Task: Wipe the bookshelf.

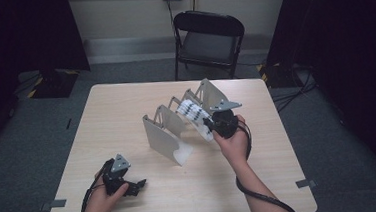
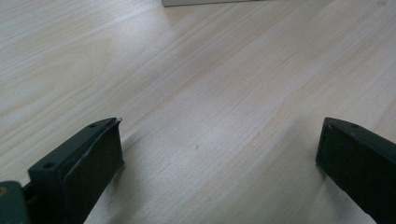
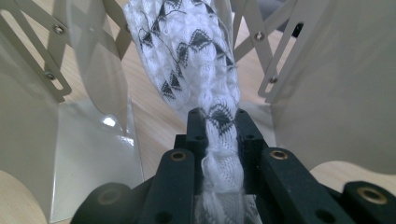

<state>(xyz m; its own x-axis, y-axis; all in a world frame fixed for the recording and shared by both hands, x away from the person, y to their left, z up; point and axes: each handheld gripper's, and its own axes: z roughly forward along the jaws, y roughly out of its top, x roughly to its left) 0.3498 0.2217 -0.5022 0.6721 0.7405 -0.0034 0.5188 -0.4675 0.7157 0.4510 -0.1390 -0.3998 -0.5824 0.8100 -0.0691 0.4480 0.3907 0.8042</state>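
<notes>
The right tool [image 3: 219, 122] is clamped on a white knitted cloth [image 3: 196, 51] inside the folding rack [image 1: 164, 132], center of the surface [image 1: 125, 100]. The left tool [image 2: 219, 154] gapes wide and holds nothing at seven o'clock.

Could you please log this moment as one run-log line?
right gripper: shut on white knit cloth, over expanding rack | left gripper: open, above table

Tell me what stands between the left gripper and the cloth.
The near plate of the rack stands between the left gripper, open on the table, and the cloth. The cloth hangs inside the rack, pinched in the right gripper.
</notes>
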